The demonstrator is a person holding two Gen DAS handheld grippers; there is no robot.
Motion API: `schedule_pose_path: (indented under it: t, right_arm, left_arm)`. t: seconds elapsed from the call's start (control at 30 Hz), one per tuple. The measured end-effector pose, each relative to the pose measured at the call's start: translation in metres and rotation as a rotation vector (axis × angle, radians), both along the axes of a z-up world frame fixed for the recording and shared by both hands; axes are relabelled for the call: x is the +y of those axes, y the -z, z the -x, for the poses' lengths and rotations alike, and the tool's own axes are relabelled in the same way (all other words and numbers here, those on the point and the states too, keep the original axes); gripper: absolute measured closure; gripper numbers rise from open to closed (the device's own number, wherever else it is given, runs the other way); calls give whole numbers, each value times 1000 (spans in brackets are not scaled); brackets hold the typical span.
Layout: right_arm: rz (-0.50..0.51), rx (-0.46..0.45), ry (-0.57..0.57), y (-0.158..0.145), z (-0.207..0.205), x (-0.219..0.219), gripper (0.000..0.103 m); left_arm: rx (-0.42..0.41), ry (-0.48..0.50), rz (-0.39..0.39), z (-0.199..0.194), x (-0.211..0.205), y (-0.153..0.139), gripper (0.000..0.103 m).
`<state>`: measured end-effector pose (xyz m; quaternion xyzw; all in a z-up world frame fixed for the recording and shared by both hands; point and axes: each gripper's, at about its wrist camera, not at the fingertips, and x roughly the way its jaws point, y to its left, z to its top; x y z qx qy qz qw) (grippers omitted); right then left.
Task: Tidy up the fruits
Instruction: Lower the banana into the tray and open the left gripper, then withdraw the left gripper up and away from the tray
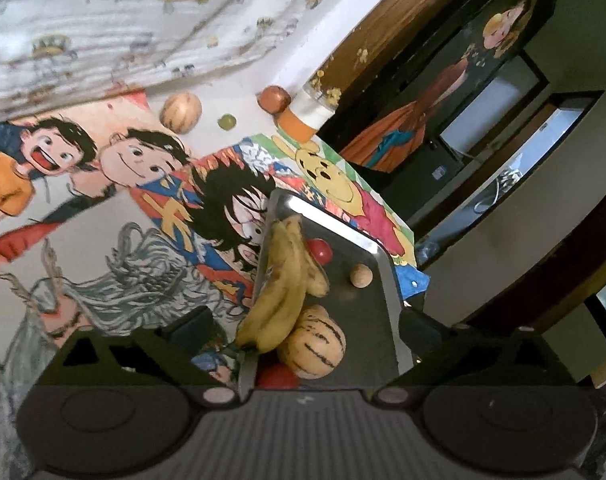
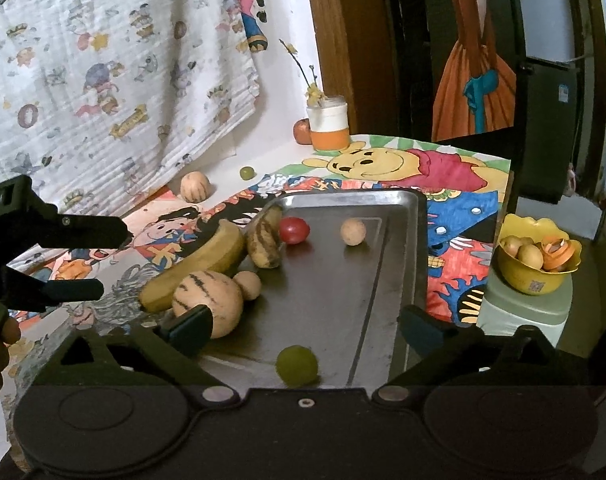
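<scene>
Closest in, the right tool stands with its jaws spread wide and nothing between them, hanging over the near end of the metal tray; a green grape-like fruit lies on the tray floor just ahead of it. The left tool is likewise wide open and empty, poised over the tray's left rim, and in the right wrist view it shows at the left edge with its jaws apart above the bench. Just beyond the fingers sits a striped pale melon, with a small tan round fruit touching it and the banana bunch lying across the tray's left rim, its stem end out over the cartoon-printed cloth. Further in lie a red tomato-like fruit and another tan ball, apart from each other. In the left wrist view a further red fruit peeps out beside the melon at the tray's near edge. Well beyond the tray, near the wall, three fruits remain on the bench: a second striped melon, a small green fruit and a reddish apple beside a white and orange jar. Most of the fruit looks gathered, so this seems a pause between placements with both tools free. The next move likely calls for a reach past the tray to the far strays, the second melon needing a wide, centred grip so that it does not roll.
</scene>
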<state>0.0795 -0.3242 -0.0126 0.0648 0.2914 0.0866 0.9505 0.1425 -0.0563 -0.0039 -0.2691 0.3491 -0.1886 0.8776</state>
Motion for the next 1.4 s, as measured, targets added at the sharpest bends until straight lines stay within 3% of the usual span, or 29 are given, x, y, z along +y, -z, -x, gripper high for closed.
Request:
schedule_pose_path:
  t: [0.67,1.4]
  right_arm:
    - [-10,9,21,-4,50,18,1]
    - [-15,130,-20,1,70,54,1]
  left_arm:
    - [-146,-39,-290,67,17,-13,0]
    - [-157,-37,-519,105,32,1,0]
